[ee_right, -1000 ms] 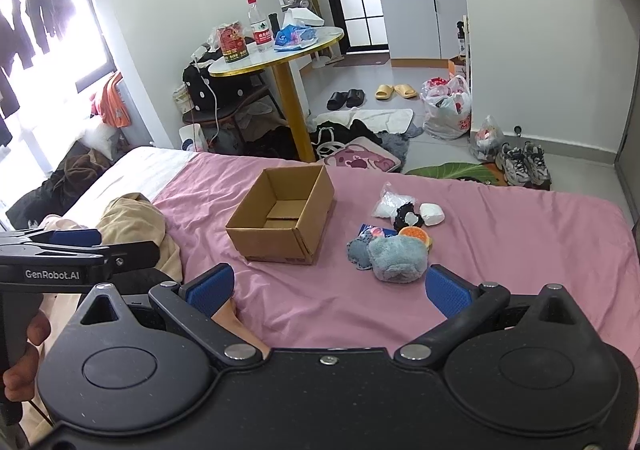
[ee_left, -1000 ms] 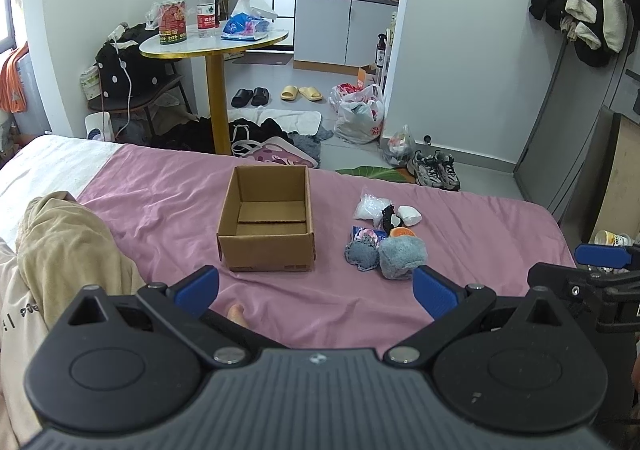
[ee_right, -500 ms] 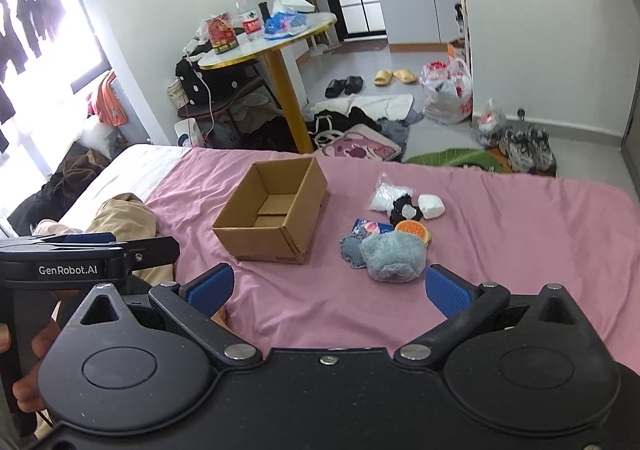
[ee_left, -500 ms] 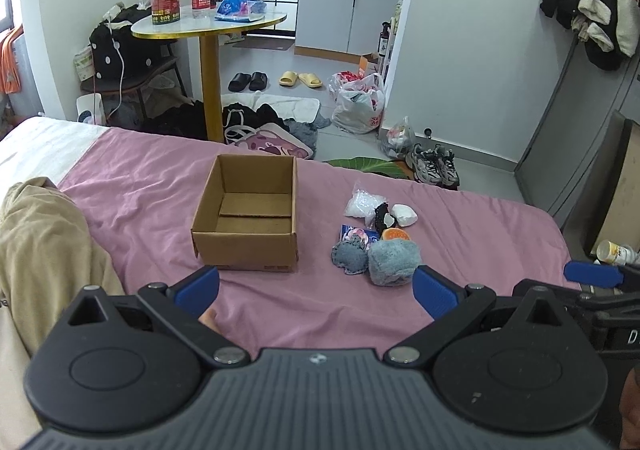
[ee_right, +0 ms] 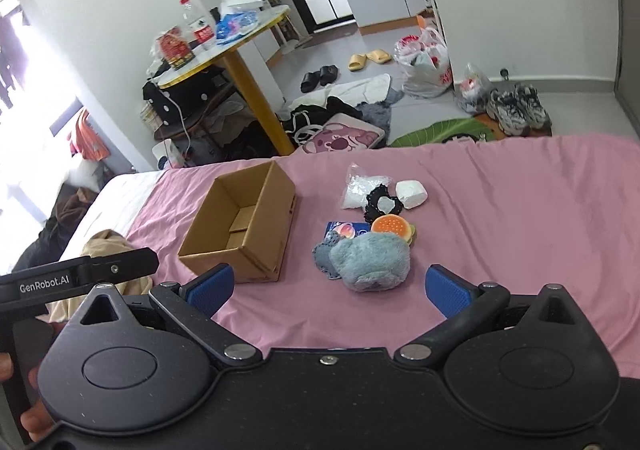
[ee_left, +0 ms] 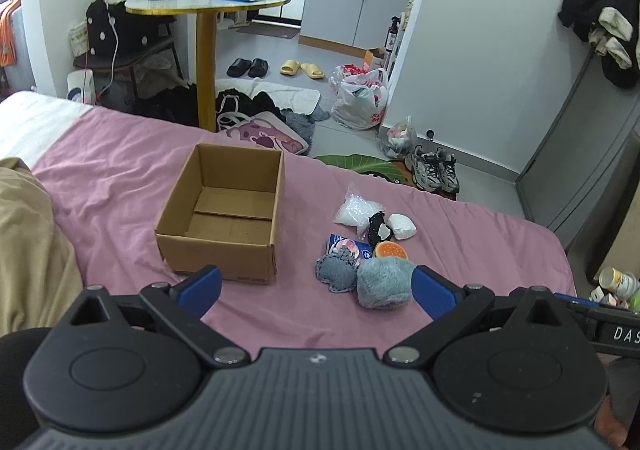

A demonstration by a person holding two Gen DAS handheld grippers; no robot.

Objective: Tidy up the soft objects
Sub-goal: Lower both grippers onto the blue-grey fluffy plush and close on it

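Both jaws spread wide, grey plush (ee_right: 370, 262) lying just ahead.

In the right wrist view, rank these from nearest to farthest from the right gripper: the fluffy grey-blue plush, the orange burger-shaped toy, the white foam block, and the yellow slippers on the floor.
From the right gripper:
1. Fluffy grey-blue plush, just ahead on the pink bedsheet.
2. Orange burger-shaped toy, right behind the plush.
3. White foam block, farther back on the bed.
4. Yellow slippers, on the floor beyond the bed.
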